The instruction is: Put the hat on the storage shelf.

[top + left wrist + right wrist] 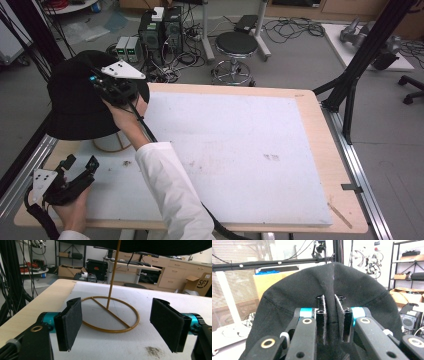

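High view shows the right gripper (116, 87) pinching a fold of the black hat (75, 100) above the wire stand (111, 145) near the tabletop's (310, 125) far left corner, likely to seat or lift it. The left gripper (75, 172), jaws spread and empty, waits near the front left corner.

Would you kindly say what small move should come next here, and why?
Probably lift the right gripper straight up: its jaws pinch a fold of the black fabric hat sitting on the yellow wire stand, while the open left gripper faces the stand's ring base, ready to steady it.
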{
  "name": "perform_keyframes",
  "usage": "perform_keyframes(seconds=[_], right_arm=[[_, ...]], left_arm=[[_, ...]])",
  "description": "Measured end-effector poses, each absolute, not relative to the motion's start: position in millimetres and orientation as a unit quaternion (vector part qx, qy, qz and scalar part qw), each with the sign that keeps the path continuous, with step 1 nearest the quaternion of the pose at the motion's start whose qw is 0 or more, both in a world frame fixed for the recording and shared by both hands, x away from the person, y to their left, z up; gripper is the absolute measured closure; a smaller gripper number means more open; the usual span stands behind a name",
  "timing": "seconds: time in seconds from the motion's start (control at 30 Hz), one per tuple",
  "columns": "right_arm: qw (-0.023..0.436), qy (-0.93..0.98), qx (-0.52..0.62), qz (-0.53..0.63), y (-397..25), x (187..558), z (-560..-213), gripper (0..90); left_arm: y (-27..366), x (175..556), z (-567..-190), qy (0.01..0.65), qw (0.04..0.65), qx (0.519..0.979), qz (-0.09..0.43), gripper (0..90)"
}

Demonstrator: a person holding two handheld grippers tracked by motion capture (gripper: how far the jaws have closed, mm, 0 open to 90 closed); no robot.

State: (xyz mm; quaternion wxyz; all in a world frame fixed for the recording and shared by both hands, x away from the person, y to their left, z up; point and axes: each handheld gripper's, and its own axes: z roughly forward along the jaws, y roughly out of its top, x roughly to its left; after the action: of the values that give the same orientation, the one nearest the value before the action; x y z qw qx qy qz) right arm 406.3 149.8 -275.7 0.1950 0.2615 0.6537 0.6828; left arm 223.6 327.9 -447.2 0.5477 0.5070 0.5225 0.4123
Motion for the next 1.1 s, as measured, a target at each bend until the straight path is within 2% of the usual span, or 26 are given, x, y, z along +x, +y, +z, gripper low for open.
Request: perform_keyframes(seconds=[0.3, 0.33, 0.37, 0.4, 0.67, 0.83, 1.1], right_arm=[[0.191, 0.656, 0.251, 0.685, 135, 408, -274, 57.7], [0.195, 0.657, 0.251, 0.683, 131, 408, -273, 50.0], [0.199, 0.656, 0.251, 0.683, 128, 407, -272, 45.9], [0.199, 0.656, 0.251, 0.683, 128, 407, -272, 45.9], [0.198, 0.652, 0.258, 0.685, 96, 403, -262, 23.2], [0.207, 0.654, 0.26, 0.679, 75, 398, -259, 21.5], [0.22, 0.643, 0.288, 0.674, 12, 378, -258, 23.4]], left_arm=[[323, 227, -447, 0.517, 0.55, 0.513, 0.409, 26.2], [322, 227, -447, 0.517, 0.551, 0.513, 0.407, 26.2], [321, 227, -447, 0.517, 0.553, 0.512, 0.406, 26.2], [320, 227, -446, 0.516, 0.552, 0.513, 0.406, 26.2], [315, 227, -446, 0.511, 0.557, 0.517, 0.402, 26.2], [315, 227, -445, 0.506, 0.553, 0.52, 0.409, 26.1], [313, 229, -444, 0.505, 0.554, 0.52, 0.409, 26.1]])
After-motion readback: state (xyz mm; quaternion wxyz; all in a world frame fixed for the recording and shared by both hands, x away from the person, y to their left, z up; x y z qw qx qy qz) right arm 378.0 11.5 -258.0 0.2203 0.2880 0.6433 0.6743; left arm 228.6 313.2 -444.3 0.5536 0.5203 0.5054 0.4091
